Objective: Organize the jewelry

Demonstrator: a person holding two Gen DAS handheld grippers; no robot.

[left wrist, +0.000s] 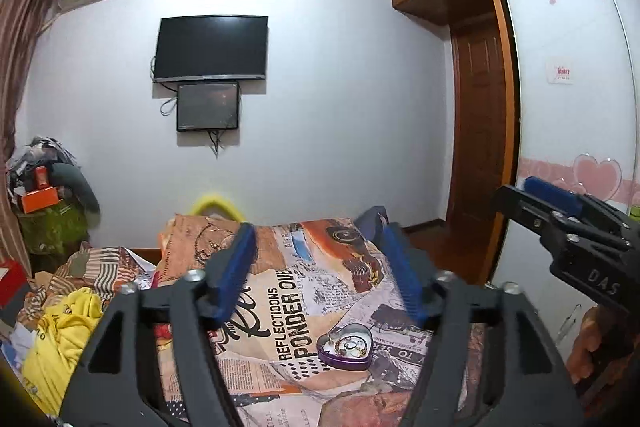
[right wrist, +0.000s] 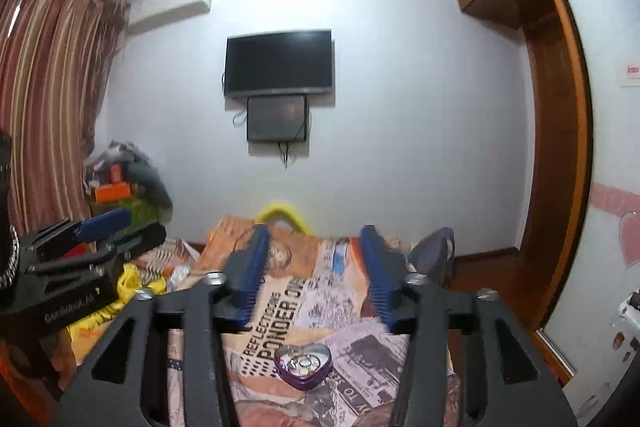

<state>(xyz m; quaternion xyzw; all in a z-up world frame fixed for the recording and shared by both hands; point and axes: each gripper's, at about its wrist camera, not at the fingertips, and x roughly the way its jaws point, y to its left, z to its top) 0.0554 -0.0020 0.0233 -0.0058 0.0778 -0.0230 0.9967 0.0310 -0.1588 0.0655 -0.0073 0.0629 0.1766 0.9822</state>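
A purple heart-shaped tin (left wrist: 346, 347) lies open on the printed bedspread (left wrist: 280, 307), with rings and beaded jewelry inside. It also shows in the right wrist view (right wrist: 304, 365). My left gripper (left wrist: 318, 231) is open and empty, held above the bed with the tin below and between its fingers. My right gripper (right wrist: 314, 233) is open and empty, also above the bed with the tin below it. The right gripper appears at the right edge of the left view (left wrist: 520, 197). The left gripper appears at the left of the right view (right wrist: 132, 223).
Yellow clothes (left wrist: 64, 339) and striped bedding (left wrist: 100, 263) pile on the bed's left. A cluttered stand (left wrist: 44, 199) sits by the curtain. A TV (left wrist: 211, 47) hangs on the far wall. A wardrobe with heart stickers (left wrist: 572, 147) and a wooden door (left wrist: 480, 127) stand right.
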